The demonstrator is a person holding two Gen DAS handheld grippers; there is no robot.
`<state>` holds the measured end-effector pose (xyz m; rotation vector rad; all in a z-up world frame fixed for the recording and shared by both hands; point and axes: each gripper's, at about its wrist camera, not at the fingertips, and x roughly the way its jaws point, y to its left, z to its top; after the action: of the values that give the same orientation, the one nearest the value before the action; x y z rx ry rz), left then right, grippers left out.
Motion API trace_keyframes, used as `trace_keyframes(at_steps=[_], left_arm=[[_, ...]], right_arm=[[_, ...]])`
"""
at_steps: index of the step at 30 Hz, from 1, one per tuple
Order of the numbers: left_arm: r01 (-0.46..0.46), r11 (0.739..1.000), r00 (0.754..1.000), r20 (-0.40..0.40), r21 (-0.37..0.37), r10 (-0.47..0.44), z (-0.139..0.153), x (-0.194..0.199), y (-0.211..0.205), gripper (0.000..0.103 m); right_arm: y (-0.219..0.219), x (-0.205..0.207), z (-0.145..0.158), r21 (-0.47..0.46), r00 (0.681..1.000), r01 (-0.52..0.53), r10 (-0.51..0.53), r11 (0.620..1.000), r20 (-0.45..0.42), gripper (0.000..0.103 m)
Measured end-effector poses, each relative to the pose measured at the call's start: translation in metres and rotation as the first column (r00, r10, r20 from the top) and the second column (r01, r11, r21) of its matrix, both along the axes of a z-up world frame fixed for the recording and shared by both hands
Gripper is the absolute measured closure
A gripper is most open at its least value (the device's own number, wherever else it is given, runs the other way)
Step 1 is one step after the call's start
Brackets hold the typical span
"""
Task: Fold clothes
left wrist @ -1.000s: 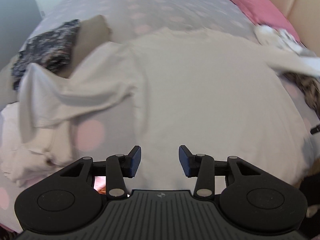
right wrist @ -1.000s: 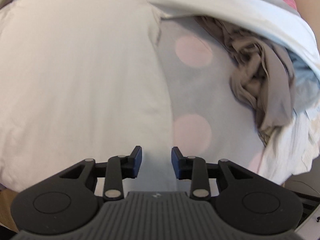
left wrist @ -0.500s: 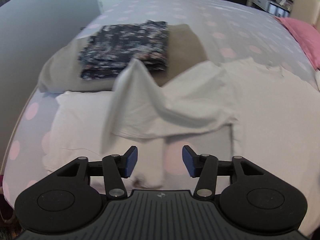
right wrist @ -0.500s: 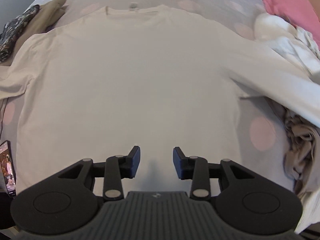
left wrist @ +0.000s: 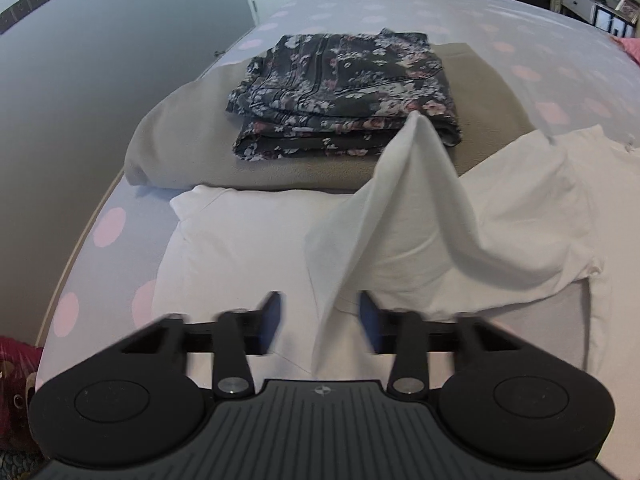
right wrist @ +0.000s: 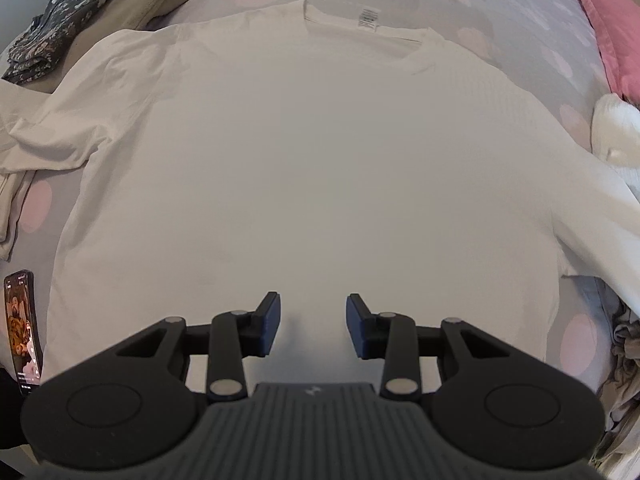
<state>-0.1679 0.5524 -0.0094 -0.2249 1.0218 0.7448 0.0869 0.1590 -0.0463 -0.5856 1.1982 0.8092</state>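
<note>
A white long-sleeved shirt (right wrist: 312, 152) lies flat on the spotted bed, collar at the far end. Its left sleeve (left wrist: 400, 220) is bunched into a raised peak in the left wrist view. My left gripper (left wrist: 320, 320) hovers at the sleeve's near end, and a fold of the sleeve hangs between its jaws. They are blurred and closing, and the pads still stand apart from the cloth. My right gripper (right wrist: 312, 320) is open over the lower middle of the shirt's body, with nothing between its fingers.
A folded floral garment (left wrist: 340, 92) rests on a folded tan one (left wrist: 192, 152) beyond the sleeve; a folded white piece (left wrist: 232, 248) lies under it. A phone (right wrist: 22, 328) lies at the bed's left edge. A pink pillow (right wrist: 600, 28) and loose clothes (right wrist: 616, 132) are at right.
The left gripper swung left from the shirt's body to the sleeve, and its jaws have narrowed around the fold. The right gripper moved from the shirt's right edge to its lower middle.
</note>
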Motion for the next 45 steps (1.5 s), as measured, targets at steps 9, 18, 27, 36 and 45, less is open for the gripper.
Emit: trace_keyframes(at_steps=[9,18,27,36,45], left_arm=[[0.184,0.976,0.974,0.154,-0.121,-0.165,0.045,-0.003,-0.037,0.103],[0.422,0.881,0.877,0.341,-0.213,-0.338,0.076,0.022,-0.098,0.103],[0.586,0.782,0.788,0.373,-0.210,-0.490,0.080,0.059,-0.153,0.103],[0.649,0.729,0.760,0.232,-0.217,-0.607,0.043,0.090,-0.196,0.103],[0.639,0.737,0.769,0.162,-0.217,-0.619,0.016,0.098,-0.200,0.103]], right_arm=[[0.018,-0.010,-0.001,0.006,0.998,-0.056,0.056,0.998,-0.007,0.064],[0.014,-0.019,0.006,0.035,0.998,-0.061,0.061,0.998,-0.019,0.064],[0.007,-0.037,0.028,0.177,0.989,-0.138,0.144,0.974,-0.021,0.064],[0.009,-0.058,0.040,0.235,0.967,-0.254,0.249,0.938,0.054,0.064],[0.013,-0.080,0.032,0.251,0.896,-0.429,0.374,0.868,0.237,0.064]])
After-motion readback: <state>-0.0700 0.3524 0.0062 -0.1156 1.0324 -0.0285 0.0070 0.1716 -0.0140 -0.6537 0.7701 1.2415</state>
